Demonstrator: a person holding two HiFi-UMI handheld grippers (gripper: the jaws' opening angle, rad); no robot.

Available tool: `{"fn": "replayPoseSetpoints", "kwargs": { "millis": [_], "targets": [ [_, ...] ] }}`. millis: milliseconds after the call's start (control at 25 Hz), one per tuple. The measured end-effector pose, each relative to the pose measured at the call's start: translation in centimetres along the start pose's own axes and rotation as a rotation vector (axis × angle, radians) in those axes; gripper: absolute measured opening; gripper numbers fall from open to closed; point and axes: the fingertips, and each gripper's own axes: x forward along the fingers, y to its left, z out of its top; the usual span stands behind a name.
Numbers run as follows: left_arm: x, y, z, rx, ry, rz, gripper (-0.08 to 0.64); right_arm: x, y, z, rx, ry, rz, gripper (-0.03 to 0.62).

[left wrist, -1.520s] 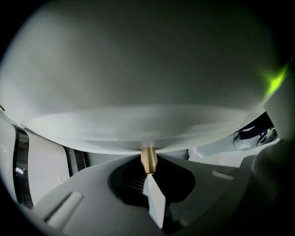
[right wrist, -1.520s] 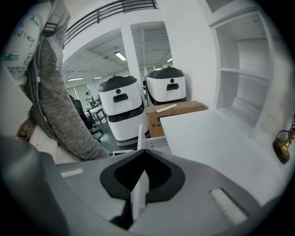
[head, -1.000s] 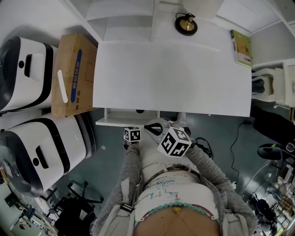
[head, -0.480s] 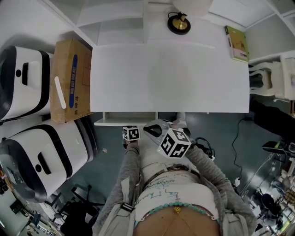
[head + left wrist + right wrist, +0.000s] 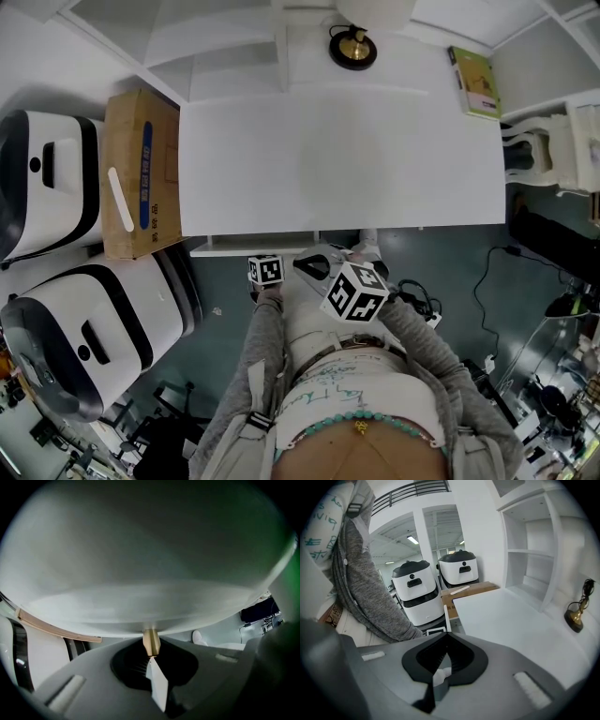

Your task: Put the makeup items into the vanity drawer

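Observation:
The white vanity (image 5: 337,150) fills the middle of the head view, and no makeup items show on its top. Its drawer (image 5: 253,247) sticks out a little under the front edge at the left. My left gripper (image 5: 151,657) is shut on the drawer's brass knob (image 5: 151,641), with the white drawer front (image 5: 140,602) right above it. Its marker cube (image 5: 267,270) sits just before the drawer. My right gripper (image 5: 443,651) hovers shut and empty beside the vanity's front, its cube (image 5: 354,291) close to my waist. The drawer's inside is hidden.
A brass lamp base (image 5: 353,49) and a green book (image 5: 473,82) stand at the back of the vanity top. A cardboard box (image 5: 141,173) and two white-and-black machines (image 5: 89,328) crowd the left side. White shelves (image 5: 529,550) rise behind the top. Cables lie on the floor at right.
Less of the drawer shows under the vanity's front edge than a second ago. Both gripper cubes stay in nearly the same place. The view has tilted slightly.

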Motion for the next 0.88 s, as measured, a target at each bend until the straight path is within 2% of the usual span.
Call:
{"fn": "replayPoseSetpoints", "kwargs": {
  "millis": [880],
  "targets": [
    [0.7, 0.3, 2.4, 0.02, 0.009, -0.003, 0.005, -0.9, -2.1, -0.2, 0.041, -0.002, -0.043, 0.028]
  ]
}}
